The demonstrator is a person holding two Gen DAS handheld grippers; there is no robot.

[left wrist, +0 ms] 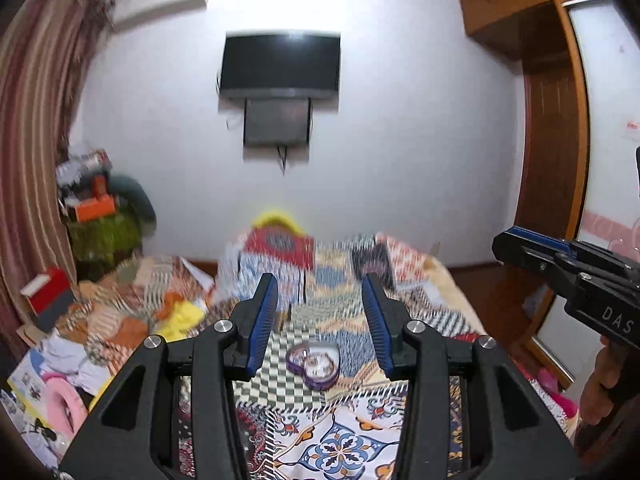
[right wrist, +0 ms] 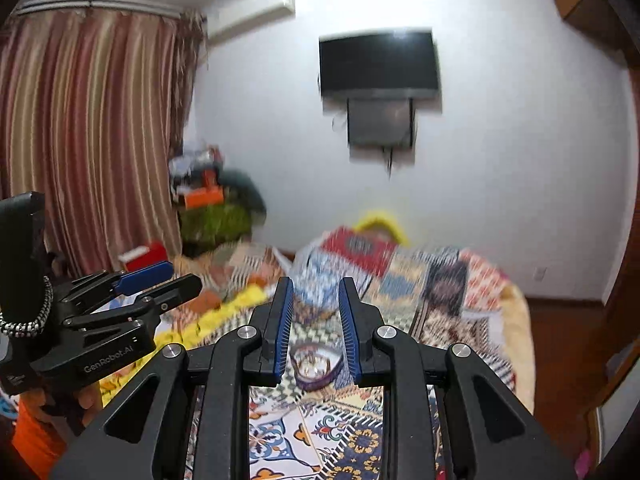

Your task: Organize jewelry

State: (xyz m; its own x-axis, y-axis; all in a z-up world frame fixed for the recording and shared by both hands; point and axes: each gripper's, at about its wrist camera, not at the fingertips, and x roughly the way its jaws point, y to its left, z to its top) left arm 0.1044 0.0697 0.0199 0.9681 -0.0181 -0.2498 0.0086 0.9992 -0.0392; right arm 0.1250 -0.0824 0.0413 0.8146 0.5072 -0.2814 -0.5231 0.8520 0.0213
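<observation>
A heart-shaped jewelry box point(left wrist: 313, 365) with a purple rim is seen lying on a patchwork bedspread point(left wrist: 344, 432), its inside holding small pale pieces that are too blurred to be told apart. In the left wrist view the box is framed between the blue-padded fingers of the left gripper point(left wrist: 320, 316), which is held above the bed with its jaws spread wide and nothing between them. The box is not touched by either finger.

In the right wrist view the same box point(right wrist: 314, 366) is seen low between the fingers of the right gripper point(right wrist: 316, 316), whose jaws are parted to a narrower gap and are likewise empty (the box lies beyond the pads, on the bedspread point(right wrist: 320, 440), not within them). The left gripper point(right wrist: 158, 280) is also caught at the left edge of this view, and the right gripper point(left wrist: 520, 242) is caught at the right edge of the left wrist view, well off to the side of the box.

A dark television point(left wrist: 280, 65) is mounted on the white wall, with a smaller dark panel just below it. A striped curtain point(right wrist: 88, 128) hangs at the left, and a wooden wardrobe point(left wrist: 552, 128) stands at the right. Loose clothes and a red box point(left wrist: 48, 289) are piled at the bed's left side.
</observation>
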